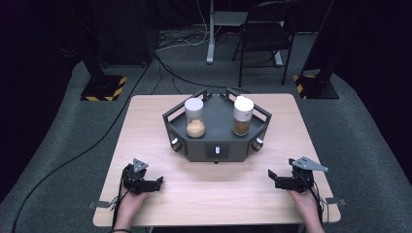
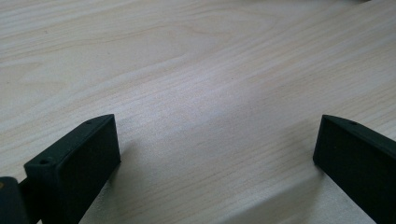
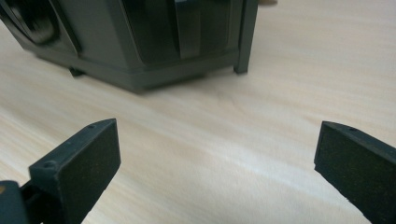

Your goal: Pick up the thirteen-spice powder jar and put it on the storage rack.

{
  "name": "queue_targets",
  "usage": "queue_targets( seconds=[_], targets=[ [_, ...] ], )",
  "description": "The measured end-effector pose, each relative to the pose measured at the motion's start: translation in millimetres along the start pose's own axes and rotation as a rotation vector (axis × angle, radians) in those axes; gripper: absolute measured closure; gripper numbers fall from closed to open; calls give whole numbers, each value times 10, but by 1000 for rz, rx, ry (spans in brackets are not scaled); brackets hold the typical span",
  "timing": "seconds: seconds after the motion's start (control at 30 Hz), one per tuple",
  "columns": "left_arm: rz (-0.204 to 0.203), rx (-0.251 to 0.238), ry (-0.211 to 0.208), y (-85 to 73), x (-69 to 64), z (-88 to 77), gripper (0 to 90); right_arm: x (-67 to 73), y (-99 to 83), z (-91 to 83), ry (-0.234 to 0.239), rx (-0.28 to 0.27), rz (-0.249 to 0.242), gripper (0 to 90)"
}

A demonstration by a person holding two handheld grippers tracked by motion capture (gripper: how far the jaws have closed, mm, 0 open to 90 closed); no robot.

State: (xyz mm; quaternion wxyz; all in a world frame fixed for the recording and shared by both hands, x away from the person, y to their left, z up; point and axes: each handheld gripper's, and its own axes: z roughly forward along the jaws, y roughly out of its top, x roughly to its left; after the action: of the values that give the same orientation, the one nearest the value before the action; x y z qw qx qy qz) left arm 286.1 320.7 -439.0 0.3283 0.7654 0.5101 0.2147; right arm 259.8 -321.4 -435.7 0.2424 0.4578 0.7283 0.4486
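A dark grey six-sided tray point(image 1: 216, 148) stands in the middle of the wooden table point(image 1: 145, 126). On it stand two clear jars with white lids: the left jar point(image 1: 195, 118) holds a pale orange powder, the right jar point(image 1: 242, 116) a brown one. My left gripper point(image 1: 156, 183) rests near the front left of the table, open, with bare wood between its jaws point(image 2: 215, 140). My right gripper point(image 1: 273, 177) rests at the front right, open and empty, pointing toward the tray's base point(image 3: 140, 46).
The tray has round knobs point(image 1: 175, 141) on its front corners and a small white switch point(image 1: 217, 150) on its front face. Behind the table stand a folding chair point(image 1: 267, 34), a desk leg and two stands with striped bases point(image 1: 103, 87). Cables run over the grey floor.
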Motion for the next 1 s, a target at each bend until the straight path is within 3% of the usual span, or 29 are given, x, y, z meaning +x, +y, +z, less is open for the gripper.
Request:
queue_targets(
  seconds=[0.27,0.5,0.6,0.73,0.87,1.0],
  targets=[
    [0,1,2,4,-3,2,0,-87,-67,98,-2,82,21,0],
    [-2,0,2,4,-5,3,0,-92,37,157,-8,166,26,0],
    [-3,0,3,4,-7,3,0,-119,89,189,0,208,53,3],
    [-2,0,3,4,-7,3,0,-77,104,200,-13,217,37,0],
    [-5,0,4,2,-12,2,0,60,156,245,-52,255,-49,0],
    [-6,1,6,2,-18,0,0,63,162,251,-49,258,-52,0]
  ],
)
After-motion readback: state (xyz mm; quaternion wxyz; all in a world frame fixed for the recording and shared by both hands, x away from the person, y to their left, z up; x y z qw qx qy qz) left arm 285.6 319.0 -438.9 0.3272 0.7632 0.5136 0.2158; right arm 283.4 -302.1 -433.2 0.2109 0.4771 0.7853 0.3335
